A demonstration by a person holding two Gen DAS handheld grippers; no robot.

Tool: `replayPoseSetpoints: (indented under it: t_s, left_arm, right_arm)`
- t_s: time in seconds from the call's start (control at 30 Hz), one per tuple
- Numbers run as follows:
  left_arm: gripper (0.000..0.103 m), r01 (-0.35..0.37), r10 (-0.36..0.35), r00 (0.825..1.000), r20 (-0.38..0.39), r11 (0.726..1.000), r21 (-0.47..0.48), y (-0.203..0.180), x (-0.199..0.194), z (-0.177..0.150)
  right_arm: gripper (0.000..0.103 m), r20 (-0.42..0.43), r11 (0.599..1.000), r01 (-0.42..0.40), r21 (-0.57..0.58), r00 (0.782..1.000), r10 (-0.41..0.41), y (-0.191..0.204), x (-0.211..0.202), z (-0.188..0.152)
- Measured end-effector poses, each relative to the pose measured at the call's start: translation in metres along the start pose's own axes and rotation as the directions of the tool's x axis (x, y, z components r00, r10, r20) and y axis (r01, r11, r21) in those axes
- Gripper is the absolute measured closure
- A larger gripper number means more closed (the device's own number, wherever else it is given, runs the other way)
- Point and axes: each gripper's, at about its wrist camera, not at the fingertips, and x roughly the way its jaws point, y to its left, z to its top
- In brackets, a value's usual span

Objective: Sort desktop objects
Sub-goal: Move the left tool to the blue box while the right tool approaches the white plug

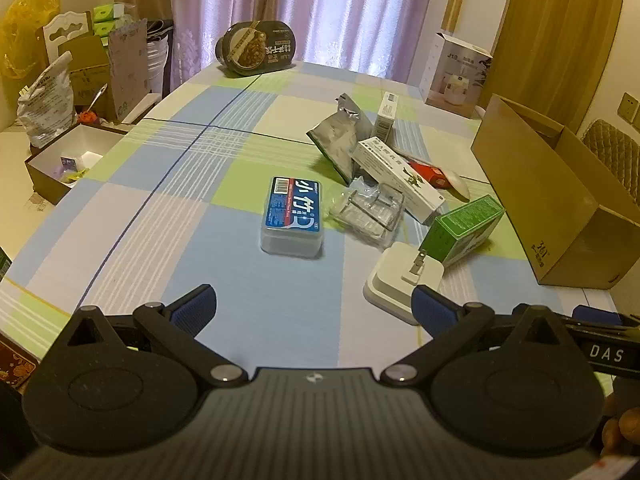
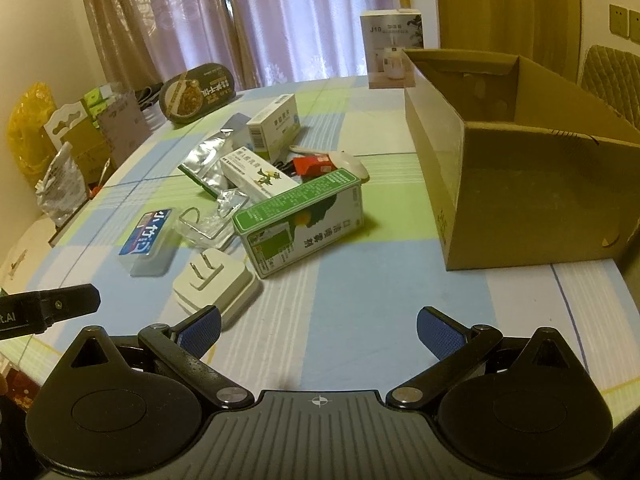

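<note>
Both grippers' fingers [image 1: 192, 308] [image 2: 440, 332] are spread and empty, the white charger [image 2: 218, 284] just ahead.

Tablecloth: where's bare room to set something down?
Free: the checked tablecloth left of the blue-labelled clear plastic box, and the strip between the green carton and the open cardboard box. Crowded: the pile behind the white plug adapter.

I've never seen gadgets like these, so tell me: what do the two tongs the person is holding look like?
Both are black plastic. The left tongs and right tongs each have two angled fingers tipped with textured blue pads, silver pivot screws, round side discs and a ribbed grey centre bearing a small crosshair mark. White lettering shows along their sides.
</note>
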Motion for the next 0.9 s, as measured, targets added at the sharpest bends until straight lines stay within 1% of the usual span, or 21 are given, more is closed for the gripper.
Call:
replayPoseSetpoints:
  t_s: [0.9]
  left_arm:
    - [0.001, 0.005, -0.005, 1.000, -0.016, 1.000, -0.015, -0.0009, 0.0009, -0.0028]
  right_arm:
    - [0.002, -0.009, 1.000, 0.000, -0.001, 1.000, 0.000, -0.0012, 0.0016, -0.0018]
